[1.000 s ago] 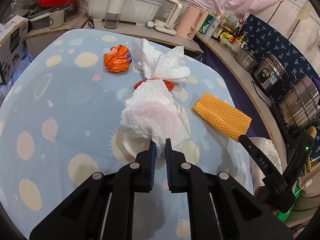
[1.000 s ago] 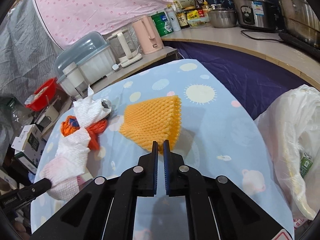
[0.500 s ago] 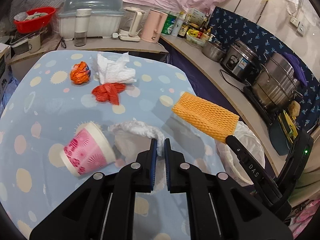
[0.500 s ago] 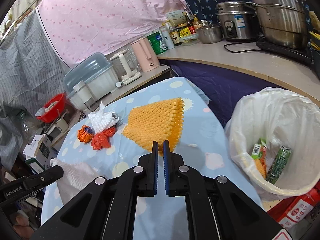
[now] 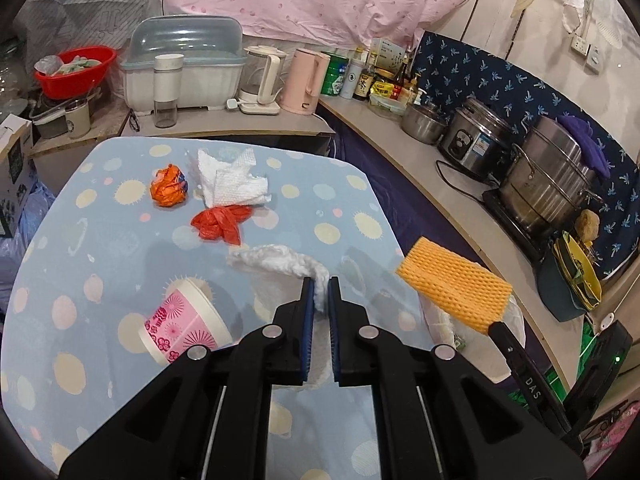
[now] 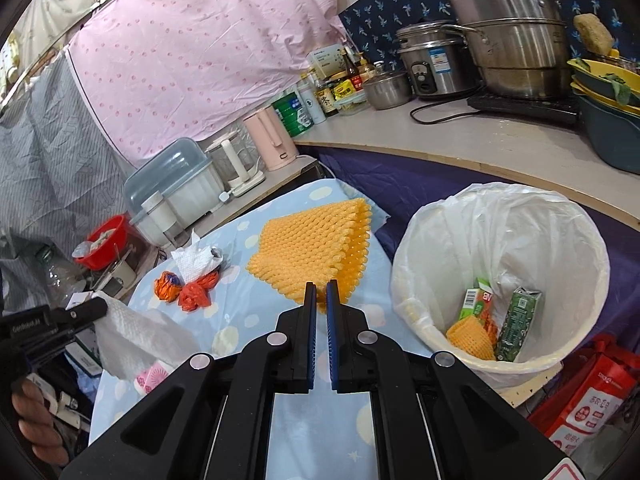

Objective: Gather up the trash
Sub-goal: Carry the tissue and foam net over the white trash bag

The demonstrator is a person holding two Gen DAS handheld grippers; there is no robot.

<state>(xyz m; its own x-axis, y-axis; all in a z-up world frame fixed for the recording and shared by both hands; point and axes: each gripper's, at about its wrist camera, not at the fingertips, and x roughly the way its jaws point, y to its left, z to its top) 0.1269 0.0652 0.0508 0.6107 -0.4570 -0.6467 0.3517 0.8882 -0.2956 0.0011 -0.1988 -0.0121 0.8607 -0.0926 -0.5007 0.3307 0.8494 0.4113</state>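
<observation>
Both grippers were closed on trash: a white paper towel [image 5: 288,264] was pinched by the left gripper [image 5: 319,290] above the table [image 5: 100,264], an orange foam net [image 6: 316,248] by the right gripper [image 6: 321,294] beside the lined bin [image 6: 500,216].

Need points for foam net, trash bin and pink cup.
foam net [image 6: 316,246]: right wrist view, middle of the orange mesh.
trash bin [image 6: 432,216]: right wrist view, liner over the rim.
pink cup [image 5: 180,326]: left wrist view, patterned side wall.

Cup [image 5: 182,328] lies on the table [image 5: 80,280]; bin [image 6: 500,280] stands beside it.
</observation>
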